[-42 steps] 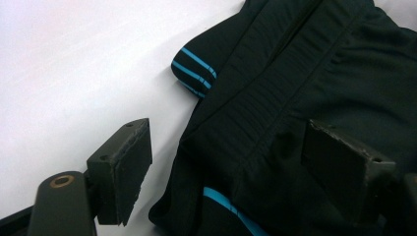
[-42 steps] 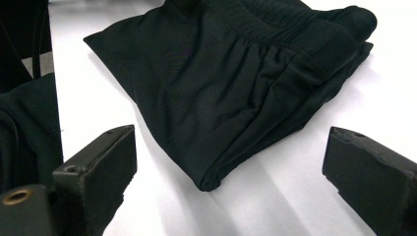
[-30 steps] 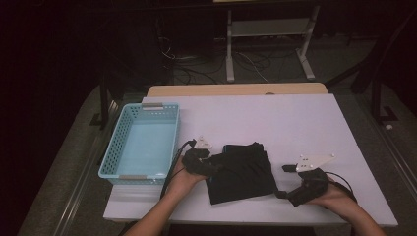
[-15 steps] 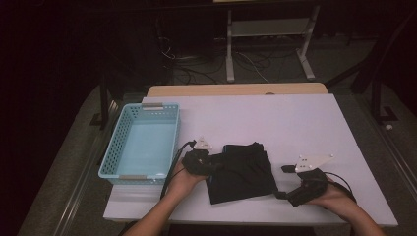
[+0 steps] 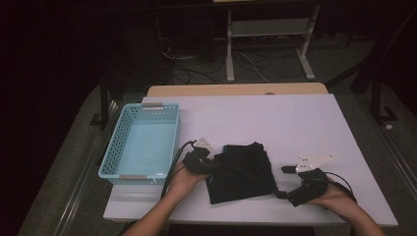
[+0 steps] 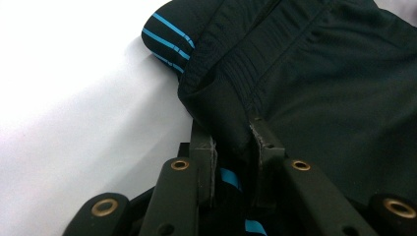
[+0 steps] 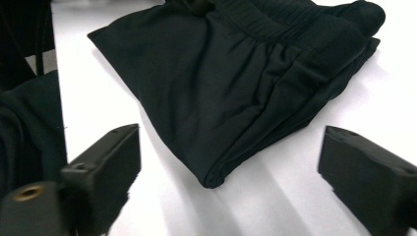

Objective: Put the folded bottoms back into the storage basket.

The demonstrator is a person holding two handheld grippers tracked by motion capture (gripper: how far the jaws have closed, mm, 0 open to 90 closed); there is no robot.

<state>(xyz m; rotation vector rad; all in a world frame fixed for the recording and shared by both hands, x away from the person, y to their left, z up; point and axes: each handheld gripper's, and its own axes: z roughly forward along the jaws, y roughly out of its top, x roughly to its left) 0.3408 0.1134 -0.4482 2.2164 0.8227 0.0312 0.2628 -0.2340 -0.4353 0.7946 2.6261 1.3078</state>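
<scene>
Left gripper has just pinched the folded shorts; right gripper, fingers spread, must close on the corner ahead.

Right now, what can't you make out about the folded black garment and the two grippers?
- Garment: what kind; folded, and the left gripper view cuts it off.
- Left gripper: how many layers it pinches; fabric covers the pads.
- Right gripper: its tips, cut off by the right gripper view's edges.
- Basket: mesh pattern, too small.

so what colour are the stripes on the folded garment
Bright blue stripes on the black garment, clearest in the left gripper view.
</scene>
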